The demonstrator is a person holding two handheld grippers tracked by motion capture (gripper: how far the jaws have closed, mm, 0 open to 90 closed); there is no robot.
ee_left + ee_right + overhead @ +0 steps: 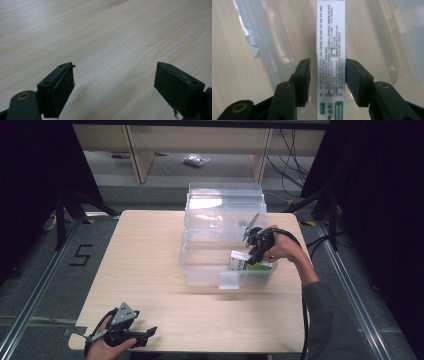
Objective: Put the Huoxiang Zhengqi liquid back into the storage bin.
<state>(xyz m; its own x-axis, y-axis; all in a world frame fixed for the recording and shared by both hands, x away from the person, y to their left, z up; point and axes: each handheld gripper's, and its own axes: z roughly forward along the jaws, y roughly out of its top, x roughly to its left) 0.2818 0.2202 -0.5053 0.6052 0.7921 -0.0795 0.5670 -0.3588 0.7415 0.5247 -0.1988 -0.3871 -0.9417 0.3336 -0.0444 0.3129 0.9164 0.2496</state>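
A white and green carton [241, 262] lies inside a clear plastic bin [200, 270] at the right of the wooden table. My right gripper [252, 256] reaches down into the bin over it. In the right gripper view the carton [330, 37], printed with small text, runs between the jaws of the right gripper [327, 72]; a narrow gap shows at the left pad [304, 77], so the jaws are open around it. My left gripper [147, 335] rests at the table's near left corner. Its jaws stand wide apart and hold nothing above bare wood [113, 77].
The bin's clear lid [225, 202] stands raised at the back, and a latch tab [229, 280] juts from its front wall. The table [145, 255] is light wood. A floor mark and dark stands lie to the left, with cables at the far right.
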